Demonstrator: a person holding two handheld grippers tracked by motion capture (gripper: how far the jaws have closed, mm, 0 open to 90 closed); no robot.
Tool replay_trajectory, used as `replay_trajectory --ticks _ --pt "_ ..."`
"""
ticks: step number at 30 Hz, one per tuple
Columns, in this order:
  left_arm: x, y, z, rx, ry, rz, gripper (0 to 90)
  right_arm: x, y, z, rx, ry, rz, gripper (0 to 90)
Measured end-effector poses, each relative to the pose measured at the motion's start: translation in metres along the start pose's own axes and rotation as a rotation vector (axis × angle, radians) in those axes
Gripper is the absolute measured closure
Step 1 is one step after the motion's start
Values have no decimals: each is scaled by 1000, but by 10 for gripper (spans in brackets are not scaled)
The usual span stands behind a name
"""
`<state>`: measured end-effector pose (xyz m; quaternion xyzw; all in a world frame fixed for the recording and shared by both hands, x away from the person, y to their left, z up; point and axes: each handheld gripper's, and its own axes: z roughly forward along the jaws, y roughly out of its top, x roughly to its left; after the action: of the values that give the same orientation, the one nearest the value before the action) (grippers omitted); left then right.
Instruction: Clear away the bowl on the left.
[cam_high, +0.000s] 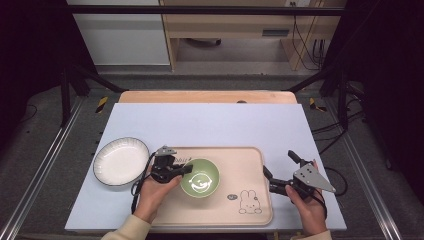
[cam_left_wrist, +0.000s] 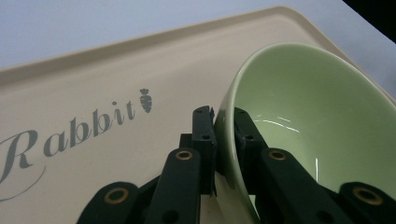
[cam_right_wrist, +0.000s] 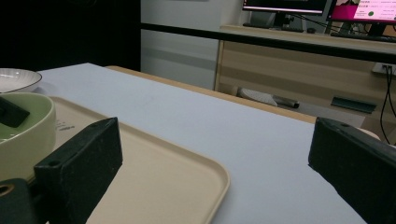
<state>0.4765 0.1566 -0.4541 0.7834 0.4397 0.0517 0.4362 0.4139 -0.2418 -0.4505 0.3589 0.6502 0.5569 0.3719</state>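
A green bowl (cam_high: 200, 178) stands on the beige tray (cam_high: 250, 170) in the high view. My left gripper (cam_high: 187, 170) is shut on the bowl's left rim; in the left gripper view the rim of the green bowl (cam_left_wrist: 317, 112) sits pinched between the left gripper (cam_left_wrist: 224, 126) jaws, one jaw outside and one inside. My right gripper (cam_high: 279, 166) is open just off the tray's right edge, with nothing between its jaws. In the right gripper view the right gripper (cam_right_wrist: 212, 158) jaws stand wide apart over the tray (cam_right_wrist: 168, 182) corner, with the bowl (cam_right_wrist: 23, 135) at far left.
A white plate (cam_high: 121, 161) with a dark rim lies on the pale blue table cover (cam_high: 210, 125) left of the tray. The tray bears a rabbit drawing (cam_high: 248, 202) and the word "Rabbit" (cam_left_wrist: 74, 135). Wooden furniture stands beyond the table's far edge.
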Motion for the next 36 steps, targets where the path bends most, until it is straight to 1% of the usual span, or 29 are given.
replay_trajectory --ticks 4,8,15,20,23,29,32,36 --pt "1 0 1 7 -1 -10 822 0 0 0 2 0 1 30" --pt "2 0 1 13 -1 -12 823 0 0 0 2 1 1 30" --pt "1 1 2 21 11 2 826 0 0 1 3 1 1 30" --pt "1 1 4 22 19 4 825 1 0 0 4 2 4 30" --pt "0 2 5 26 31 18 826 0 0 0 2 2 3 29" --pt "-2 1 5 23 41 29 826 1 0 0 4 4 5 29" --pt "-2 2 6 23 41 28 826 1 0 1 3 3 3 29" --pt "-3 1 6 23 49 41 827 1 0 1 4 4 3 30"
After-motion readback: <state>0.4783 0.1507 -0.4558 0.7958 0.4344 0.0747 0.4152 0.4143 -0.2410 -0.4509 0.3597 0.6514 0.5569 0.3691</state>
